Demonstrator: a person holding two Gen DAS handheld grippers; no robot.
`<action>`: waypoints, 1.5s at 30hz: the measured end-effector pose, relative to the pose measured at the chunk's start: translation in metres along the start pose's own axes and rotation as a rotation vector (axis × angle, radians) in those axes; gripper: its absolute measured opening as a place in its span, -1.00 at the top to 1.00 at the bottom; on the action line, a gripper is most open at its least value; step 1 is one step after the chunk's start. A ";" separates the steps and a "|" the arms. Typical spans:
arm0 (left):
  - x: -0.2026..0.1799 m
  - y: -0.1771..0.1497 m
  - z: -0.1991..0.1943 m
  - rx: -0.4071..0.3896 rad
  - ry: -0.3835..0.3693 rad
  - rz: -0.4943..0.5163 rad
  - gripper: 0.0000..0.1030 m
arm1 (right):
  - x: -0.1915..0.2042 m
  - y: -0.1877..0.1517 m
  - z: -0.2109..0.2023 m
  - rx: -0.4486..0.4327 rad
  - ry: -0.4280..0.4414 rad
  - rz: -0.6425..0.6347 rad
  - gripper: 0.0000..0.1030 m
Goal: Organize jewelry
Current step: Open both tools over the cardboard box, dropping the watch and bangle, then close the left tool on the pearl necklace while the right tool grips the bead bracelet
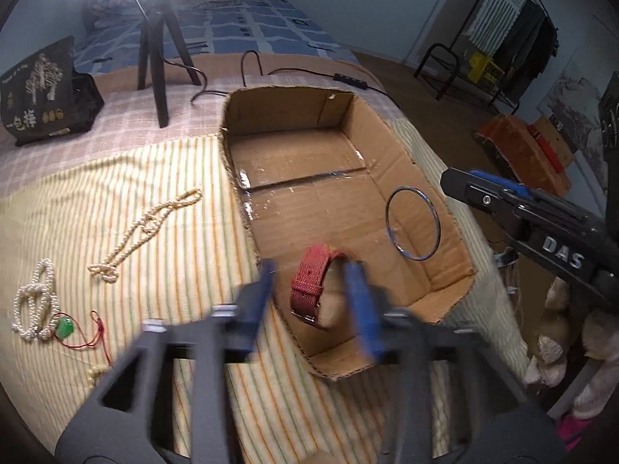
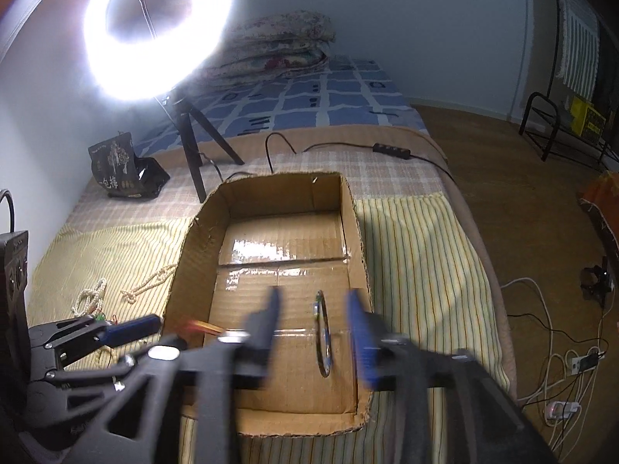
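A ring light [image 2: 158, 31] on a black tripod [image 1: 156, 65] stands behind an open cardboard box [image 1: 445, 208] on the striped bedcover [image 1: 154, 178], with a dark printed bag [image 1: 42, 92] off to the left. On the cover left of the box lie a cream bead necklace [image 1: 149, 228], a white pearl strand [image 1: 36, 301] and a green pendant on red cord [image 1: 65, 328]. Both grippers tilt steeply down over the near end of the box. The left gripper [image 1: 315, 294] has its jaws released, a red woven watch strap [image 1: 313, 290] loose between them, seemingly on the box floor, though blur hides any contact. The right gripper [image 2: 315, 328] is likewise parted, a silver bangle [image 2: 323, 334] standing on edge between its fingers, untouched by either
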State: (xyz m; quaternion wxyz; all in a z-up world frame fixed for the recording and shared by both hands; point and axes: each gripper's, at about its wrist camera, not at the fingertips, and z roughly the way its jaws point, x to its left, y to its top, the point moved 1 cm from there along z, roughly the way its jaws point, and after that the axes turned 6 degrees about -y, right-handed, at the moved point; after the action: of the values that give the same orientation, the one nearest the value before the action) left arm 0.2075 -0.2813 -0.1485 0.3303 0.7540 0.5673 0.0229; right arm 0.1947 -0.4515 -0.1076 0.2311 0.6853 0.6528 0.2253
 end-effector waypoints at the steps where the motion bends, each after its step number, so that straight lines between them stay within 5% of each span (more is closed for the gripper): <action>1: -0.001 0.000 -0.003 -0.016 0.003 0.008 -0.25 | 0.000 0.000 -0.001 -0.008 -0.007 0.002 -0.35; 3: -0.003 -0.001 -0.005 -0.023 0.020 0.028 -0.27 | 0.002 0.002 -0.004 -0.025 -0.025 0.002 -0.66; 10: -0.005 -0.004 -0.008 -0.006 0.038 0.050 -0.39 | 0.005 0.004 -0.008 -0.039 -0.070 -0.004 -0.91; 29: 0.011 -0.012 -0.047 -0.017 0.085 0.087 -0.44 | 0.017 0.005 -0.032 -0.060 -0.058 0.034 -0.93; 45: 0.082 -0.021 -0.109 -0.082 0.173 0.048 -0.44 | 0.064 -0.004 -0.055 -0.077 -0.028 -0.002 -0.93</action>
State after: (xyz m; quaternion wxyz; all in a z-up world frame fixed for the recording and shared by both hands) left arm 0.1742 -0.1553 -0.1021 0.3100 0.7483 0.5742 0.1194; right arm 0.1612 -0.3857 -0.0663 0.2667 0.6783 0.6411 0.2403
